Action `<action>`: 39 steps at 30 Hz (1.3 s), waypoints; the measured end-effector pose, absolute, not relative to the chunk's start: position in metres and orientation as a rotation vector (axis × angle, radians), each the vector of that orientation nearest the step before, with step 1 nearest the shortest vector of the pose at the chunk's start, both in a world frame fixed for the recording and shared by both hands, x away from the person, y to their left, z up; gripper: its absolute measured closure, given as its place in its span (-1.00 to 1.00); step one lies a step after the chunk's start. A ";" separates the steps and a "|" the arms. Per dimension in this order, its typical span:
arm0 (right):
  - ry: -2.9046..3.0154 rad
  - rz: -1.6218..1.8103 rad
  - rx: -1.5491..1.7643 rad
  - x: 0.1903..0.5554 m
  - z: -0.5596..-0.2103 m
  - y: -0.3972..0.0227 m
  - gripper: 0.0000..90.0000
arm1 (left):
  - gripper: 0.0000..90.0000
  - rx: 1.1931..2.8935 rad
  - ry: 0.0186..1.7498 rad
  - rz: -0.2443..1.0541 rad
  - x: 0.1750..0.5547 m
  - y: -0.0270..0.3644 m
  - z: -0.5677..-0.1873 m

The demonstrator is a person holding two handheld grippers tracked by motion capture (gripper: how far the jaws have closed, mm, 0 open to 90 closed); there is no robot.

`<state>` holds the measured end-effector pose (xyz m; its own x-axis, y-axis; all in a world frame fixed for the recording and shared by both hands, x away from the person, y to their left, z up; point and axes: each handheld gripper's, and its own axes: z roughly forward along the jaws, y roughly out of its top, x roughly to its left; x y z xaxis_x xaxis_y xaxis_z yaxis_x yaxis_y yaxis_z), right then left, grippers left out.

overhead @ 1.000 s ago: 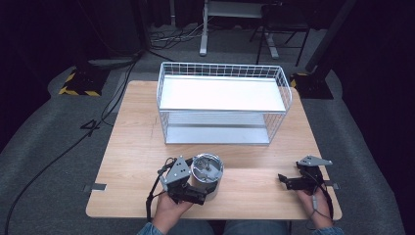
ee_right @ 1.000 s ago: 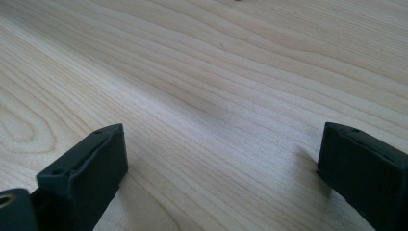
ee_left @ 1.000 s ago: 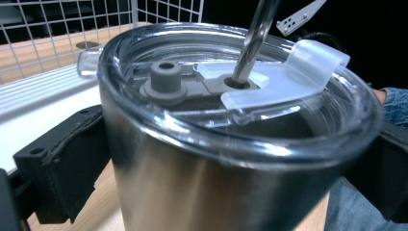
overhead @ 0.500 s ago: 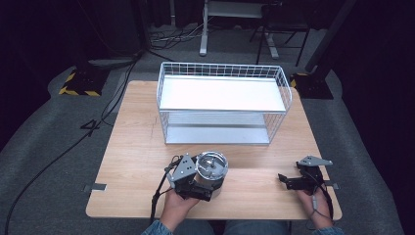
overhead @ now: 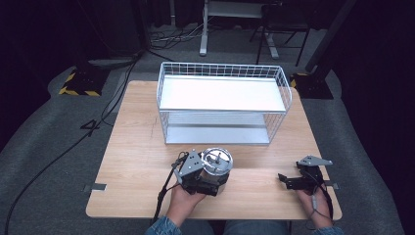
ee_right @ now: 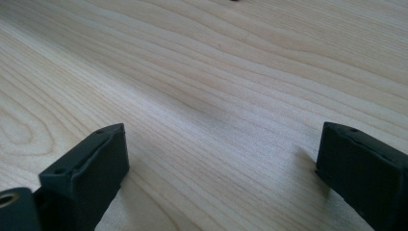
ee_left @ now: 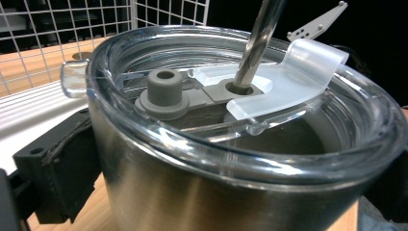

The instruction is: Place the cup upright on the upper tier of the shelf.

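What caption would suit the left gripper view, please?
Hand-held gripper jaws clasp a steel tumbler with clear lid and metal straw.

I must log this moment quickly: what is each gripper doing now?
Left gripper: closed on the steel tumbler.
Right gripper: open, holding nothing, low over the wooden table.

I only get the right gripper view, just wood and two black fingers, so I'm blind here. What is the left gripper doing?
Observer: The left gripper is shut on a steel tumbler near the table's front edge.
Operator: Anything on the tumbler?
Observer: A clear lid with a metal straw through it.
Operator: What's behind it?
Observer: A white wire basket, apart from the tumbler.
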<state>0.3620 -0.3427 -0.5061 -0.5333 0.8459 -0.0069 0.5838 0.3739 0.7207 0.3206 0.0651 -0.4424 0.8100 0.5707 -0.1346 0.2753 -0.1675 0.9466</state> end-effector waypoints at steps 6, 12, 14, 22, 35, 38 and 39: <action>2.264 0.960 1.245 0.362 -0.506 -0.343 -0.90 | -0.98 1.806 0.685 0.330 0.323 0.054 -0.444; 2.262 0.959 1.244 0.362 -0.506 -0.342 -0.89 | -0.95 1.805 0.690 0.351 0.323 0.052 -0.444; 2.260 0.958 1.244 0.362 -0.506 -0.342 -0.89 | -0.95 1.806 0.690 0.355 0.323 0.052 -0.444; 2.259 0.961 1.239 0.361 -0.506 -0.343 -0.86 | -0.94 1.825 0.680 0.360 0.323 0.058 -0.437; 2.257 0.959 1.237 0.361 -0.506 -0.342 -0.85 | -0.94 1.770 0.641 0.353 0.331 0.085 -0.380; 2.258 0.960 1.237 0.361 -0.506 -0.342 -0.84 | -0.94 1.756 0.642 0.355 0.335 0.092 -0.363; 2.260 0.963 1.236 0.361 -0.506 -0.343 -0.84 | -0.94 1.754 0.640 0.359 0.336 0.094 -0.359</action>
